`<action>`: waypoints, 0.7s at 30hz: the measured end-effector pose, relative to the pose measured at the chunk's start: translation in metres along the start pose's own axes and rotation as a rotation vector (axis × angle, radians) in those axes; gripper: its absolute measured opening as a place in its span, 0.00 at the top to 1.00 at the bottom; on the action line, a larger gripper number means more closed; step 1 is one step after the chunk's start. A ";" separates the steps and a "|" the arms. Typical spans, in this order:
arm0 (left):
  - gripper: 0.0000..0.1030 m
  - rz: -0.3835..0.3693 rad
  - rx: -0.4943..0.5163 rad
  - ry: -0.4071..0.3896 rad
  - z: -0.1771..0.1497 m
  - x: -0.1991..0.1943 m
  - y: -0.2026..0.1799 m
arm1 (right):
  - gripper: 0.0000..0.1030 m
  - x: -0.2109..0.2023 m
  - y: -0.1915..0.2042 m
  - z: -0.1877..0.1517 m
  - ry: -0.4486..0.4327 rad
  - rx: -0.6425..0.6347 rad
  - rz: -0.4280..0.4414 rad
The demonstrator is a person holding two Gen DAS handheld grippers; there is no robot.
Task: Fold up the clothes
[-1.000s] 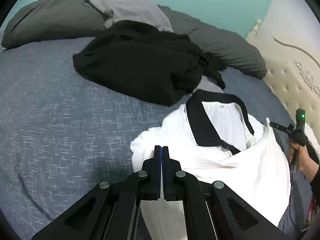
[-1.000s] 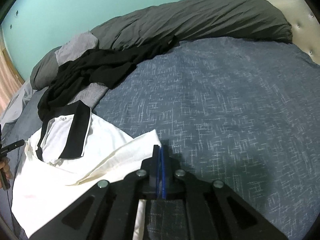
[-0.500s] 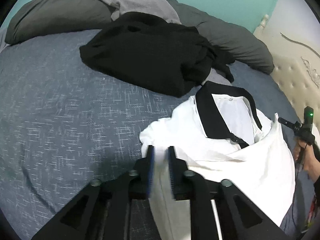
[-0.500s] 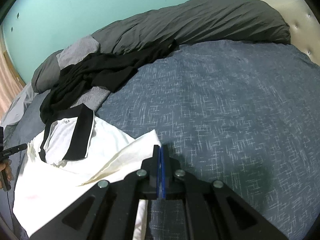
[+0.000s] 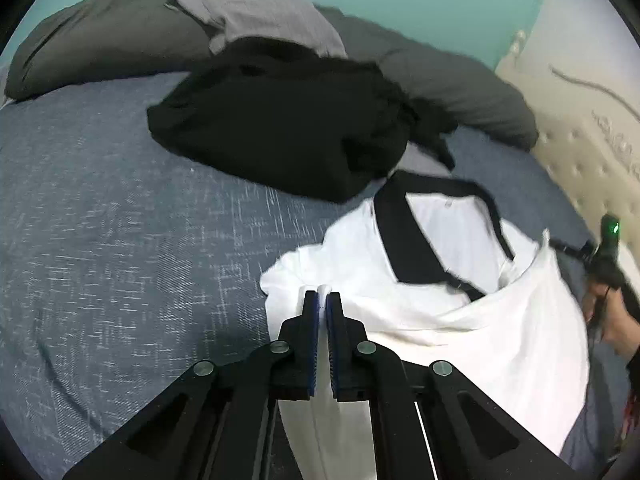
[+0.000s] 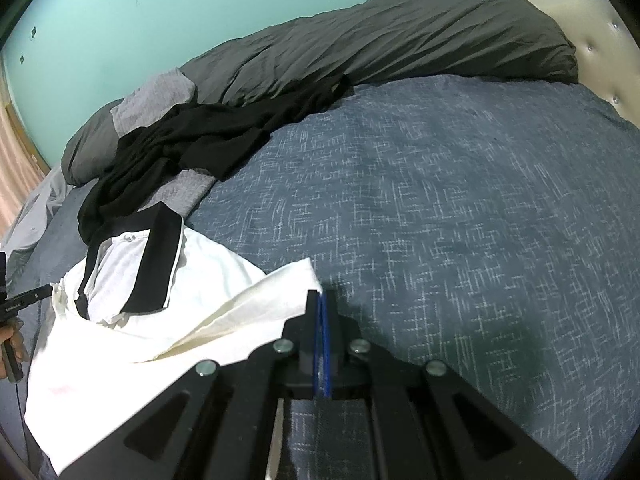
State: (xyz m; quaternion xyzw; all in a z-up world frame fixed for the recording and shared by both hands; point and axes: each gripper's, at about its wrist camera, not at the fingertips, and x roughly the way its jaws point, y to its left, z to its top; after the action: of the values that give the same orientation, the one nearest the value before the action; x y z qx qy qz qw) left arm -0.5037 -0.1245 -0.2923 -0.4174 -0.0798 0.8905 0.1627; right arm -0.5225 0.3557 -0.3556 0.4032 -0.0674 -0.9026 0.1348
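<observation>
- White cotton shirt [image 5: 460,320] with a black collar [image 5: 404,240] lies crumpled on the blue bedspread [image 5: 120,240], right at and just beyond both sets of jaws, so each hand can take one edge of it.
- Left gripper [image 5: 323,300] has just been closing its jaws; they now pinch a small fold of the shirt's white edge, which pokes out past the tips. This looks like a fresh hold on that side.
- Right gripper [image 6: 322,300] has its jaws clenched on the shirt's corner, which rises to the tips from the jaws' left; holding it there keeps the cloth lifted and taut between the two hands.
- With both edges held, the shirt seems ready to be spread flat or drawn over for a first fold.
- Black garments [image 5: 280,128] lie in a heap well beyond the left jaws, against the grey duvet [image 6: 380,40], probably waiting their turn.
</observation>
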 end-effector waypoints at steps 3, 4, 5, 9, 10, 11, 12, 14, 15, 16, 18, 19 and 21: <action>0.96 0.022 -0.011 -0.026 0.001 -0.010 0.006 | 0.99 -0.002 0.000 0.000 -0.002 -0.004 -0.001; 0.96 0.027 -0.016 -0.030 0.002 -0.012 0.008 | 0.99 -0.003 -0.001 0.000 -0.005 -0.002 -0.001; 0.96 0.032 -0.021 -0.034 0.002 -0.013 0.009 | 0.99 -0.005 -0.001 0.000 -0.008 0.000 -0.001; 0.96 0.047 -0.042 -0.061 0.007 -0.022 0.014 | 0.99 -0.012 0.000 0.004 -0.033 0.001 0.001; 0.96 0.053 -0.044 -0.066 0.008 -0.023 0.014 | 0.99 -0.014 0.001 0.006 -0.040 -0.001 0.001; 0.96 0.061 -0.046 -0.069 0.011 -0.023 0.015 | 0.99 -0.015 0.002 0.008 -0.045 0.000 0.002; 0.96 0.069 -0.048 -0.072 0.013 -0.023 0.015 | 0.99 -0.016 0.003 0.010 -0.051 0.001 0.002; 0.96 0.082 -0.055 -0.075 0.017 -0.023 0.016 | 0.99 -0.020 0.003 0.015 -0.075 0.010 0.003; 0.96 0.089 -0.060 -0.075 0.019 -0.023 0.016 | 0.99 -0.021 0.004 0.017 -0.085 0.012 0.004; 0.96 0.096 -0.066 -0.074 0.021 -0.022 0.017 | 0.99 -0.022 0.005 0.019 -0.093 0.012 0.000; 0.96 0.118 -0.072 -0.070 0.026 -0.018 0.019 | 0.99 -0.020 0.007 0.023 -0.096 0.011 -0.012; 0.96 0.126 -0.074 -0.066 0.028 -0.016 0.020 | 0.99 -0.019 0.008 0.025 -0.098 0.011 -0.018; 0.96 0.141 -0.077 -0.058 0.033 -0.012 0.022 | 0.99 -0.016 0.011 0.030 -0.102 0.007 -0.032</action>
State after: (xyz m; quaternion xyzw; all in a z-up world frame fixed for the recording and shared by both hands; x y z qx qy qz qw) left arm -0.5272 -0.1497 -0.2686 -0.4020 -0.0892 0.9077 0.0810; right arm -0.5322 0.3500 -0.3214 0.3581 -0.0708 -0.9239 0.1151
